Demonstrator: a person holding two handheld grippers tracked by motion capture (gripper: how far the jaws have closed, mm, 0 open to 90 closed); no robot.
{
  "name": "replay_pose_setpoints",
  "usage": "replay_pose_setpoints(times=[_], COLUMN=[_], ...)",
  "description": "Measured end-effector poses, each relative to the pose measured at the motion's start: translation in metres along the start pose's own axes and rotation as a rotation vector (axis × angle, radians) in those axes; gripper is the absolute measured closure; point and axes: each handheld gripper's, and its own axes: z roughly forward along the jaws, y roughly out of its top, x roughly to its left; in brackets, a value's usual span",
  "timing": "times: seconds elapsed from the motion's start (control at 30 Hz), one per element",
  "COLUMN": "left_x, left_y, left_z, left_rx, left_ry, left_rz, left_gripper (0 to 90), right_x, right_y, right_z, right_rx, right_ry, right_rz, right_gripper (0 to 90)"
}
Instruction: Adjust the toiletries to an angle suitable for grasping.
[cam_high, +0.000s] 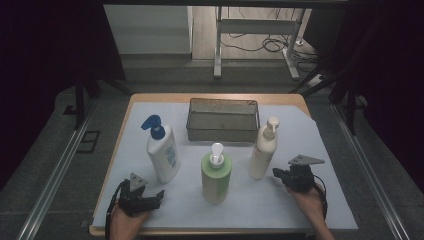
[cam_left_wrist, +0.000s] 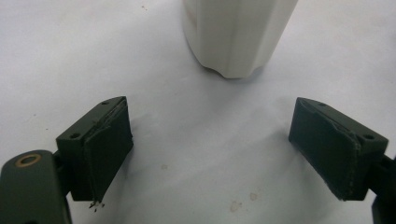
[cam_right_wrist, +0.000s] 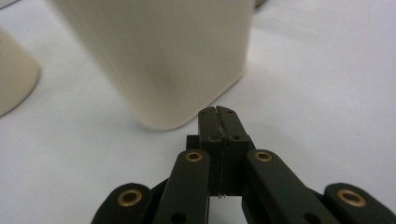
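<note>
Items on and around the table:
- Green bottle (cam_high: 216, 177), upright, white pump top; front centre of the sheet.
- Wire mesh basket (cam_high: 223, 101), rectangular, dark metal; behind the green bottle, near the far edge.
- White paper sheet (cam_high: 310, 135), covering most of the tabletop.
- Wooden table (cam_high: 150, 96), light edge showing.
- Desk frame (cam_high: 257, 27), grey legs; background floor.
- Cables (cam_high: 270, 44), loose, black, under the frame.

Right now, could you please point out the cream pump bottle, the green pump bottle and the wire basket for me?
cream pump bottle (cam_high: 261, 156), high view, on its body.
green pump bottle (cam_high: 216, 179), high view, on its body.
wire basket (cam_high: 222, 134), high view, on its near wall.
</note>
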Motion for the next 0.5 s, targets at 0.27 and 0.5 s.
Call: replay_pose_setpoints(times=[0.27,0.5], left_x=[0.000,0.000], left_y=[0.000,0.000], left_z=[0.000,0.000], left_rx=[0.000,-0.001], left_ry=[0.000,0.000], left_rz=[0.000,0.000], left_gripper=[13.0,13.0], right_x=[0.024,0.043], right_y=[-0.009,-0.008], right_z=[-0.011,-0.009], right_rx=[0.000,-0.001], right_ry=[0.029,0.057], right_rz=[-0.034,-0.066], right_gripper=[90.0,90.0])
